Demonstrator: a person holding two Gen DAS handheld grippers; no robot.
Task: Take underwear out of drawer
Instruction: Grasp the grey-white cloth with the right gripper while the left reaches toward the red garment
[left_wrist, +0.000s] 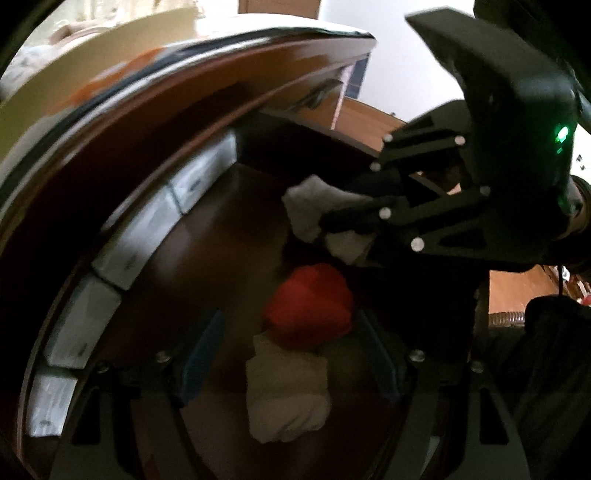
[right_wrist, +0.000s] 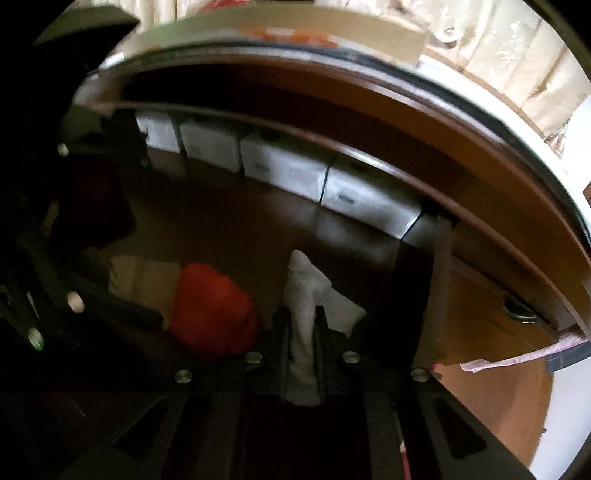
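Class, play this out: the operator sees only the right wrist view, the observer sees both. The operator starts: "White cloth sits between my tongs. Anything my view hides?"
Observer: From the left wrist view, your right tongs pinch the white garment from the side, and part of it hangs below them.
Operator: Where are the left tongs? I see only a dark shape.
Observer: The left tongs are open, above a cream folded garment, not gripping it.
Operator: And the red piece?
Observer: The red garment lies in the drawer between the cream one and your white one, partly overlapping the cream one.
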